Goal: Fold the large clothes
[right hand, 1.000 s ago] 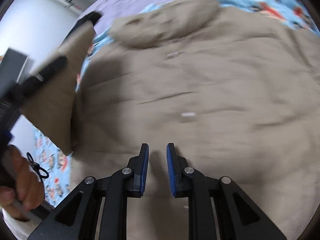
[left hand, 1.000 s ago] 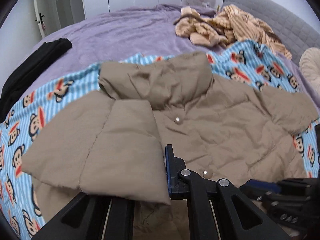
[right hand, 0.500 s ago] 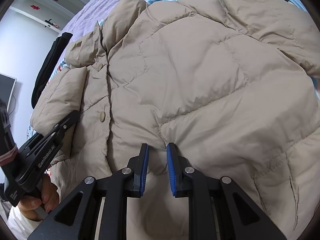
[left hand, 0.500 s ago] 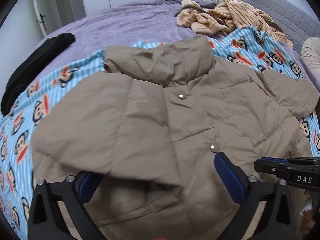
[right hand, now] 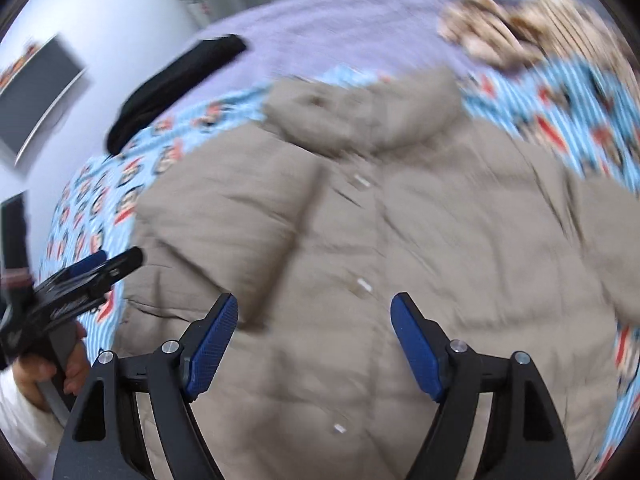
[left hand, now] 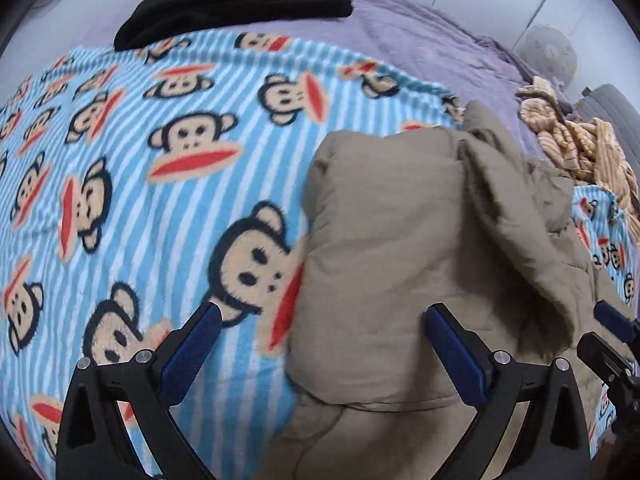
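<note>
A tan puffer jacket point(right hand: 400, 240) lies front up on a blue striped monkey-print blanket point(left hand: 140, 160), its left sleeve folded in over the body point(left hand: 392, 240). My left gripper point(left hand: 320, 344) is open and empty, low over the jacket's left edge where it meets the blanket. My right gripper point(right hand: 316, 336) is open and empty above the jacket's lower front, near the snap buttons. The left gripper also shows at the left edge of the right wrist view point(right hand: 80, 280). The right wrist view is motion-blurred.
The blanket lies on a purple bedspread point(left hand: 420, 36). A folded black garment point(left hand: 232, 4) lies at the far left of the bed. A heap of beige striped clothes point(left hand: 580, 144) lies at the far right, by a grey headboard point(left hand: 616, 108).
Both grippers have opened; the right was shut half a second ago. The left gripper swung left to the jacket's left edge after letting go of the folded sleeve. The right gripper pulled back and up.
</note>
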Available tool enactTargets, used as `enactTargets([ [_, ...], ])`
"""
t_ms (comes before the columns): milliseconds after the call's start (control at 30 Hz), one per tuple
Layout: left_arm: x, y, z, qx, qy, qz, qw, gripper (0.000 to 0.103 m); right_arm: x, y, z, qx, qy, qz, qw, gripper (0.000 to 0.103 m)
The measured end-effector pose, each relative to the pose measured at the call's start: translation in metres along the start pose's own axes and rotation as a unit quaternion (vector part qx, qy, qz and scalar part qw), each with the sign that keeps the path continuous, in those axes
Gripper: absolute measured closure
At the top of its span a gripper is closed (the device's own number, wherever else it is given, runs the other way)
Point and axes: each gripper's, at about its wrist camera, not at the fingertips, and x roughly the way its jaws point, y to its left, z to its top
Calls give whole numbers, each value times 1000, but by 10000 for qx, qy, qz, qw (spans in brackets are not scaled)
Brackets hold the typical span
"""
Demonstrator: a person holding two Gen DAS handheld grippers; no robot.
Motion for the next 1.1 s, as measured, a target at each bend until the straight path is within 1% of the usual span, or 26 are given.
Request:
enactTargets([
  [67, 11, 3, -6, -6, 24, 111, 9999, 1, 14, 35, 13, -628, -28, -264, 9977, 22],
  [167, 16, -5, -12, 190, -137, 344, 9991, 1, 45, 76, 23, -1568, -3, -749, 9848, 22],
  [233, 19, -10, -13, 283, -187, 465, 9983, 1, 54, 83, 24, -1891, -109, -1111, 9756, 23],
  [267, 20, -10, -13, 295, -193, 483, 9982, 1, 56, 78, 26, -1833, -190, -1264, 9747, 23],
  [333, 20, -9, -11, 302, -213, 470, 9982, 1, 47, 50, 31, -1230, -341, -1300, 9833, 23],
  [400, 22, -7, -10, 310, -219, 462, 9982, 1, 30, -1, 35, -130, -474, -1145, 9922, 25],
  [467, 23, -8, -12, 349, -226, 446, 9981, 1, 24, -52, 27, 889, -378, -854, 9917, 45],
  [500, 23, -9, -13, 382, -221, 492, 9978, 1, 28, -74, 22, 1353, -236, -625, 9885, 60],
  [533, 23, -10, -13, 414, -215, 508, 9976, 1, 33, -97, 12, 1851, -40, -298, 9823, 64],
  [567, 21, -12, -12, 430, -213, 492, 9976, 3, 40, -115, 1, 2244, 136, -49, 9744, 70],
  [600, 15, -14, -11, 441, -267, 440, 9977, 20, 45, -126, -8, 2473, 267, 19, 9686, 89],
  [633, 9, -16, -6, 473, -317, 334, 9978, 39, 51, -137, -18, 2731, 370, 185, 9611, 91],
  [667, 4, -19, 0, 517, -373, 257, 9976, 47, 53, -145, -26, 2957, 350, 390, 9539, 91],
  [700, -2, -21, 7, 556, -490, 235, 9970, 47, 53, -151, -33, 3179, 322, 589, 9457, 92],
  [733, -7, -23, 16, 606, -641, 214, 9959, 47, 53, -153, -36, 3254, 301, 665, 9428, 92],
  [767, -10, -26, 25, 673, -748, 185, 9948, 47, 52, -154, -36, 3255, 282, 674, 9427, 92],
  [833, -9, -32, 42, 718, -831, 215, 9937, 47, 49, -152, -34, 3130, 253, 663, 9471, 92],
  [900, 3, -38, 51, 753, -771, 229, 9939, 47, 45, -150, -30, 2933, 210, 628, 9537, 92],
  [967, 28, -42, 50, 859, -606, 361, 9938, 47, 43, -147, -27, 2705, 192, 506, 9612, 92],
  [1000, 40, -43, 45, 873, -523, 354, 9942, 47, 42, -146, -27, 2621, 205, 425, 9639, 92],
  [1033, 48, -44, 41, 866, -516, 349, 9943, 45, 43, -147, -27, 2574, 250, 336, 9654, 92],
  [1100, 52, -46, 35, 940, -667, 437, 9924, 44, 49, -153, -32, 2619, 364, 284, 9640, 92],
])
